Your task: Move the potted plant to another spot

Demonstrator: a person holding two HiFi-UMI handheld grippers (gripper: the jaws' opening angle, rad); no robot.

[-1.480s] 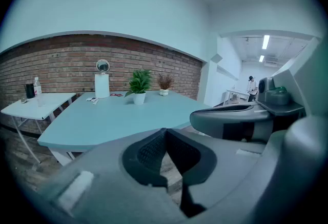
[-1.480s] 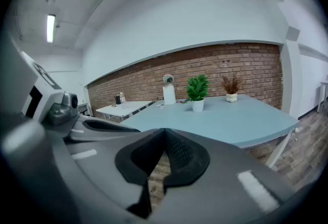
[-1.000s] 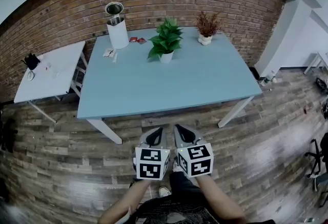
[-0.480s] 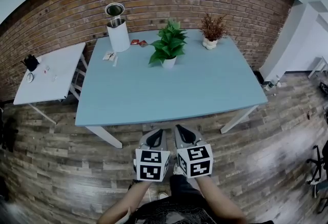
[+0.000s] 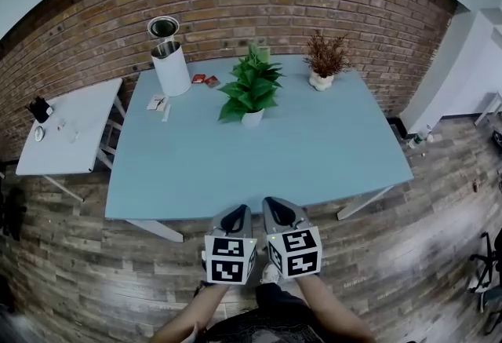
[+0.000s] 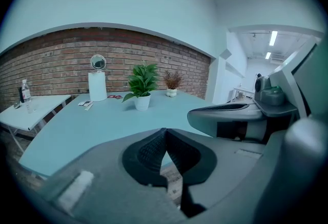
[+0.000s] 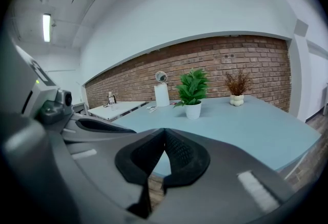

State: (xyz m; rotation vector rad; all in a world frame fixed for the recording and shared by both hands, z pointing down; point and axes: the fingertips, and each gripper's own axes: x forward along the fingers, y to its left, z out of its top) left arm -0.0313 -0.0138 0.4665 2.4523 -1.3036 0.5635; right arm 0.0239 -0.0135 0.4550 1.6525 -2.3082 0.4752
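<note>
A white rectangular side worktop [image 5: 70,137] stood leftmost. On the smooth pale-blue worktop [image 5: 329,153], a white cylinder [image 5: 171,68] stood at the rear left. The potted plant [image 5: 249,90], broad green leaves in a small white pot, stood behind centre, and a dried brown sprig [image 5: 325,59] at the rear right. The left tool [image 5: 237,214] and right tool [image 5: 279,209], with ribbed black pads, were pressed together and empty at the near edge.

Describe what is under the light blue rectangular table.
Two white slanted legs and grey wooden plank floor show past its front edge. The light blue rectangular tabletop covers everything else beneath it.
</note>
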